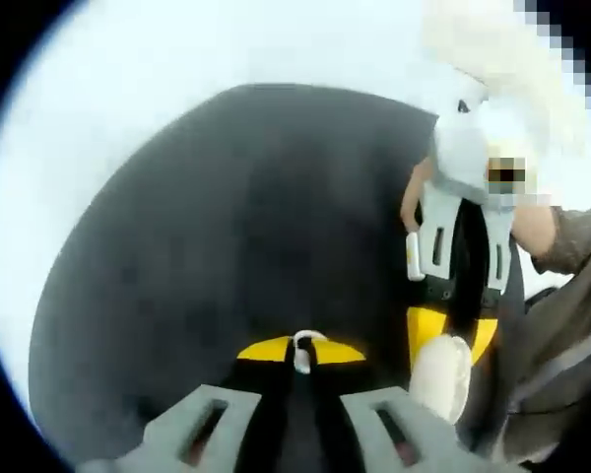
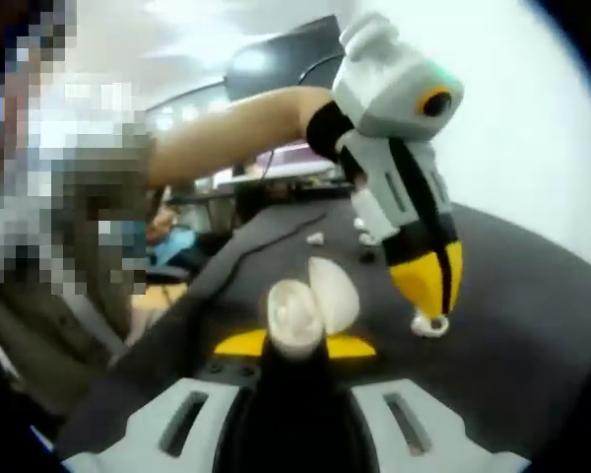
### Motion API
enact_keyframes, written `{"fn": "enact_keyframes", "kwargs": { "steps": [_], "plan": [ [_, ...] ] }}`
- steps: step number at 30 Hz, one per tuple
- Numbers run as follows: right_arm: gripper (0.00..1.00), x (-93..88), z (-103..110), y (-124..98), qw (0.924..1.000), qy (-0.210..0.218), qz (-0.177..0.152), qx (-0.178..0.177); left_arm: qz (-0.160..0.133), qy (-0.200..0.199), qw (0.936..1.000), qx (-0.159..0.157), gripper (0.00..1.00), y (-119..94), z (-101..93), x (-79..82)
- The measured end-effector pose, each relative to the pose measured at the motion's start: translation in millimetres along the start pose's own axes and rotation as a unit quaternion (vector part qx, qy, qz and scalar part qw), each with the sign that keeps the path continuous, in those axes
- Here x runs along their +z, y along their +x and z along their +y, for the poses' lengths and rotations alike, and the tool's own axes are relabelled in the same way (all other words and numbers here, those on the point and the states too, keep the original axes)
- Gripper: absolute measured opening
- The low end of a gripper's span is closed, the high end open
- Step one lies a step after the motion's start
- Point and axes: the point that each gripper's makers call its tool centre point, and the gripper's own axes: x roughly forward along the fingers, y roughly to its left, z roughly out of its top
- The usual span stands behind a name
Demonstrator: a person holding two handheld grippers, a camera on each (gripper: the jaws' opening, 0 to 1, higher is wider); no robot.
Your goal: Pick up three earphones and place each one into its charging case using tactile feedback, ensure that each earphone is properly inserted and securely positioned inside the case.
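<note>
My left gripper (image 1: 301, 352) is shut on a small white earphone (image 1: 303, 351) that sticks out between its yellow tips. In the right gripper view the same left gripper (image 2: 428, 294) hangs down from above with the earphone (image 2: 430, 324) at its tip, just right of the case and apart from it. My right gripper (image 2: 295, 345) is shut on a white charging case (image 2: 310, 301) with its lid standing open. The left gripper view has the right gripper (image 1: 451, 340) at the right, the case (image 1: 441, 377) below its yellow tips. Two more white earphones (image 2: 315, 237) (image 2: 363, 231) lie on the mat further off.
A dark round mat (image 1: 227, 227) covers a white table (image 1: 128, 89), and both grippers hover over the mat (image 2: 532, 325). A person's bare arm (image 2: 236, 128) holds the left gripper. A grey-brown sleeve (image 1: 571, 325) is at the right. Desks and a monitor stand behind.
</note>
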Motion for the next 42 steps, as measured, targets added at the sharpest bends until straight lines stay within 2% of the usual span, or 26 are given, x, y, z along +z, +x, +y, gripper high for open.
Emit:
{"fn": "enact_keyframes", "kwargs": {
  "steps": [4,11,13,17,18,19,21,23,24,26,29,30,33,35,37,40,42],
  "plan": [
    [0.21,-0.1,-0.8,-0.3,1.0000,0.002,0.000,0.000,0.015,0.005,0.9999,0.005,0.00,-1.7,-2.4,-7.2],
    [0.21,0.0,-1.8,-0.3,1.0000,0.002,0.000,0.000,0.011,0.005,0.9997,0.019,0.00,-24.7,0.5,-24.2],
    [0.21,0.0,-2.4,-0.3,1.0000,0.001,0.000,0.000,0.017,-0.002,0.9996,0.023,0.00,-31.4,2.2,-34.5],
    [0.21,-0.1,-2.1,0.1,1.0000,0.001,0.000,-0.001,0.079,0.003,0.9946,0.068,0.00,-42.0,21.5,-72.6],
    [0.21,-0.1,-2.2,0.2,1.0000,0.001,0.000,0.000,0.071,0.002,0.9952,0.068,0.00,-42.2,23.2,-73.1],
    [0.21,-0.2,-2.2,0.2,1.0000,0.002,0.000,0.000,0.038,-0.008,0.9967,0.071,0.00,-44.0,24.8,-65.4],
    [0.21,-0.3,-2.5,0.3,1.0000,0.002,0.000,0.000,-0.028,-0.029,0.9977,0.054,0.00,-47.9,18.2,-43.4],
    [0.21,-0.5,-2.5,0.3,1.0000,0.001,0.000,0.000,-0.064,-0.028,0.9966,0.045,0.03,-48.8,11.2,-27.1],
    [0.21,-0.6,-2.6,0.3,1.0000,0.002,0.000,0.000,-0.061,-0.018,0.9970,0.043,0.03,-48.1,12.0,-21.7],
    [0.21,-0.8,-2.8,0.2,1.0000,0.002,0.000,0.000,-0.036,0.023,0.9975,0.057,0.03,-41.4,12.4,-17.5],
    [0.21,-1.2,-3.1,-0.1,1.0000,0.000,0.000,0.000,0.018,0.058,0.9953,0.075,0.03,-28.4,13.4,-23.5],
    [0.21,-1.4,-3.3,-0.1,1.0000,0.000,0.000,-0.001,0.024,0.060,0.9950,0.076,0.03,-24.9,13.7,-24.2],
    [0.21,-1.8,-3.7,0.0,1.0000,-0.001,0.001,-0.002,0.022,0.073,0.9928,0.093,0.06,-23.3,19.4,-22.8],
    [0.21,-1.9,-4.2,0.0,1.0000,-0.002,0.001,-0.002,0.015,0.063,0.9928,0.100,0.08,-25.3,20.1,-23.4],
    [0.21,-2.0,-4.4,0.3,1.0000,-0.001,0.002,-0.002,0.002,0.041,0.9946,0.096,0.12,-25.6,20.8,-22.1],
    [0.21,-2.3,-4.3,0.5,1.0000,-0.004,0.002,-0.003,-0.018,-0.007,0.9972,0.072,0.18,-22.9,16.4,-21.4],
    [0.21,-2.5,-4.2,0.6,1.0000,-0.005,0.003,-0.003,-0.016,-0.019,0.9970,0.073,0.17,-19.2,22.2,-23.1]
  ]
}}
